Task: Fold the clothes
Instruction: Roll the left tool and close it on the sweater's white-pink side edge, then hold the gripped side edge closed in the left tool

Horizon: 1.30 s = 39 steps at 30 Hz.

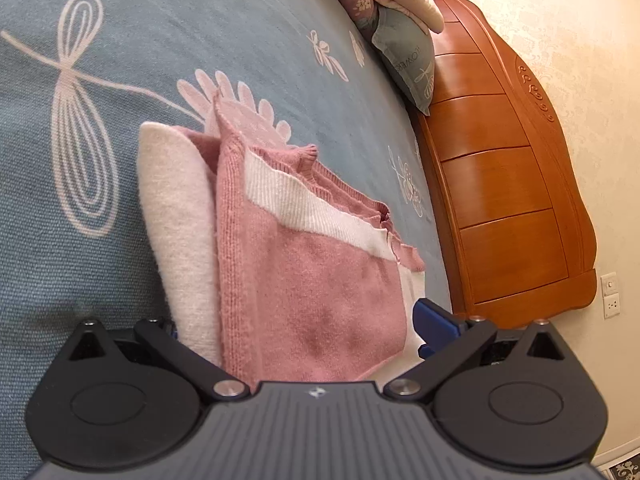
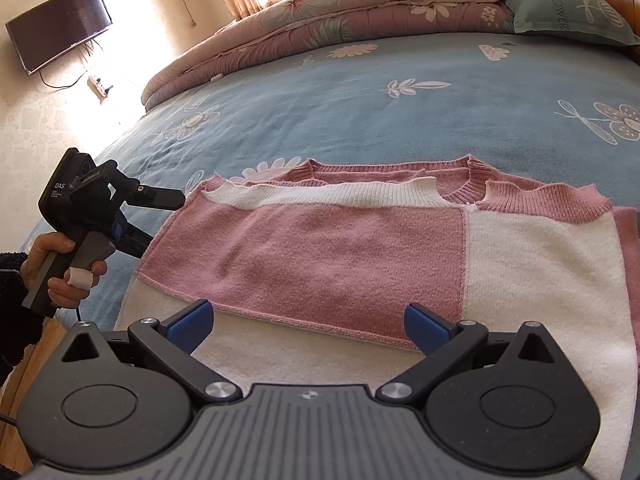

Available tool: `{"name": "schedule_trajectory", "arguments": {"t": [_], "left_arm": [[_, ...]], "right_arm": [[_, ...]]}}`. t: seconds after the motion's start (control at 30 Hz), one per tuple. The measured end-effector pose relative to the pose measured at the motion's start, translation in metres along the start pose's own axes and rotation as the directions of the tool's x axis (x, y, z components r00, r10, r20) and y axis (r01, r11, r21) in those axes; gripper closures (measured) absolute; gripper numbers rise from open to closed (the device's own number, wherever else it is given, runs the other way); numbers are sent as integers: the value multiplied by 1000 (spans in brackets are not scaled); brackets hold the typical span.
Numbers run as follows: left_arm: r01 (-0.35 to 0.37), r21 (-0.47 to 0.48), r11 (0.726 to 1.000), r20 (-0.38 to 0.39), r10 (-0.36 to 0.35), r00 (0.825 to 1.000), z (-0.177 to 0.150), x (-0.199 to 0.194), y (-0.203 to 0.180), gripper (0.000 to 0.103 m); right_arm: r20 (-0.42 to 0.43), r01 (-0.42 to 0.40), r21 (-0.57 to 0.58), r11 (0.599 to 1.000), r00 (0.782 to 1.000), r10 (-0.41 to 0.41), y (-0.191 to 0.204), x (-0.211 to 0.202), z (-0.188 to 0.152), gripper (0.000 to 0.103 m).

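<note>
Left wrist view: the pink-and-white knitted sweater (image 1: 304,272) fills the centre, its edge between the left claw (image 1: 296,332)'s spread fingers.

Right wrist view: it lies mid-frame on the blue flowered bedsheet (image 2: 400,112), sleeves apparently folded in; the right claw (image 2: 306,326) hovers spread. Final folds seemingly remain.

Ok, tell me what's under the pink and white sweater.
The sweater lies folded on the blue flower-print bedspread, which shows all around it. Its own lower layers peek out at the edges; anything beneath them is covered.

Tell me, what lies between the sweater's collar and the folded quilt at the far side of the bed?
Only bare blue bedsheet with its flower print lies between the sweater and the quilt; the right wrist view shows it.
</note>
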<state>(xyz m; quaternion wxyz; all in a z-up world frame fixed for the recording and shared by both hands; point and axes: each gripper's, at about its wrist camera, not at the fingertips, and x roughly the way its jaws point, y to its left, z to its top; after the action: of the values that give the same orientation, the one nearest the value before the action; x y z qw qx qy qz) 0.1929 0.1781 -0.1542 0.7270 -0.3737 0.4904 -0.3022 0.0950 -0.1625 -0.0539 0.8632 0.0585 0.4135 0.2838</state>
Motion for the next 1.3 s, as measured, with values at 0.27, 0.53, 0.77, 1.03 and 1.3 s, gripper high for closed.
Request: {"name": "schedule_trajectory", "arguments": {"t": [0.27, 0.53, 0.77, 1.03, 1.3], "left_arm": [[47, 20, 999, -51, -46, 998, -11, -3, 5, 1], [19, 59, 998, -66, -16, 998, 0, 2, 7, 18], [-21, -26, 999, -33, 20, 999, -7, -12, 40, 80], [-66, 28, 997, -28, 67, 997, -7, -12, 30, 80], [-73, 54, 996, -9, 74, 997, -9, -14, 27, 80]], "right_arm": [[-18, -7, -3, 1000, 1000, 7, -1, 4, -5, 0], [-22, -4, -7, 1000, 1000, 4, 0, 1, -11, 0], [-31, 24, 32, 999, 999, -23, -11, 1, -15, 0], [12, -43, 63, 997, 999, 43, 0, 8, 7, 0], [58, -48, 153, 987, 998, 39, 17, 45, 24, 0]]}}
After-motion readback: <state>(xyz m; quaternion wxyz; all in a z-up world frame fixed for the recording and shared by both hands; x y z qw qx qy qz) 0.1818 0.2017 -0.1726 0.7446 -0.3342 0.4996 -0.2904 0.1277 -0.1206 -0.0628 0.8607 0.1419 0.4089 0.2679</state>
